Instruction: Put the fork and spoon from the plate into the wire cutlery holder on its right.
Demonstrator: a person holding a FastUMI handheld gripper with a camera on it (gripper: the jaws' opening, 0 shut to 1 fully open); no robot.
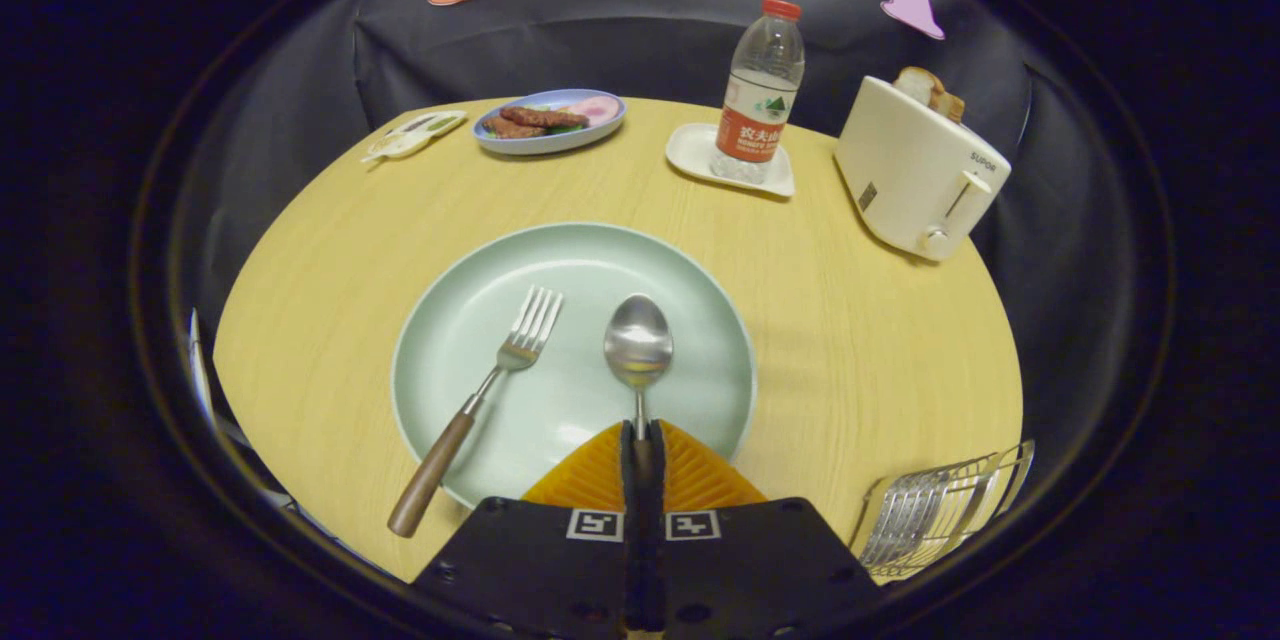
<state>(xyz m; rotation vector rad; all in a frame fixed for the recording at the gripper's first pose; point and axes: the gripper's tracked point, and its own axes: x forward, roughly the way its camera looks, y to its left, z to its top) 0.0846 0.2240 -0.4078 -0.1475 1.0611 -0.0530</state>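
Note:
A pale green plate point(690, 290) lies on the wooden table just ahead of my fingers. On it rest a fork point(500, 375) with a brown wooden handle, to the left, and a metal spoon point(638, 345) in the middle. My gripper point(641, 435) is shut on the spoon's handle, with the bowl pointing away beyond the fingertips. The fork's handle sticks out over the plate's near left rim. The wire cutlery holder point(935, 510) stands to the right of my fingers, near the table's edge.
A white toaster point(915, 175) with bread in it stands at the far right. A water bottle point(760, 95) sits on a small white tray point(695, 155) behind the plate. A blue dish of food point(550, 120) and a small packet point(415, 132) lie at the far left.

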